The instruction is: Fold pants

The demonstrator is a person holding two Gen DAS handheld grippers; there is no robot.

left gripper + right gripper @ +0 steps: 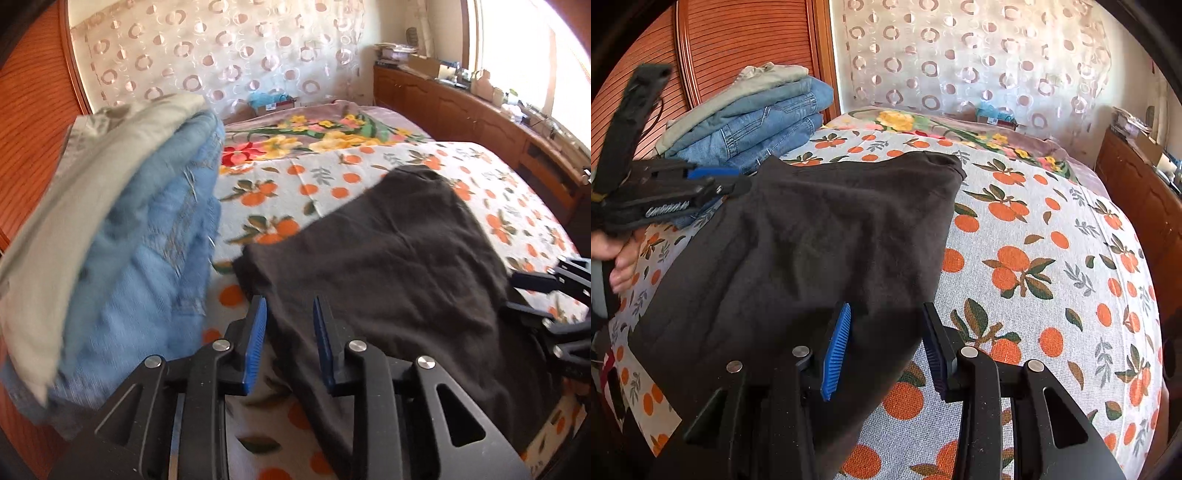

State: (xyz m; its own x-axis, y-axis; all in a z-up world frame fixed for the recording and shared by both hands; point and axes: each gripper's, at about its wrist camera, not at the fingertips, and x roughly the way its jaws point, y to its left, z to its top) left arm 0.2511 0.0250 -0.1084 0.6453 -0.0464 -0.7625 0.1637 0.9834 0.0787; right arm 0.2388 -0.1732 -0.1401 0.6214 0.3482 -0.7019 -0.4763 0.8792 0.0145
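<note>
Dark brown pants [388, 258] lie folded flat on the orange-print bedspread [332, 177]; they also show in the right wrist view [820, 236]. My left gripper [290, 314] is open and empty, its blue pads over the pants' near left edge. It also shows from the side in the right wrist view [731, 181], at the pants' far left corner. My right gripper [886, 325] is open and empty over the pants' near right edge. It shows at the right edge of the left wrist view [532, 291].
A stack of folded blue jeans and a grey garment [753, 110] sits at the left by the wooden wardrobe [738, 40]. A floral blanket [317, 133] lies at the bed's far end. A wooden cabinet [480, 118] with clutter runs along the right.
</note>
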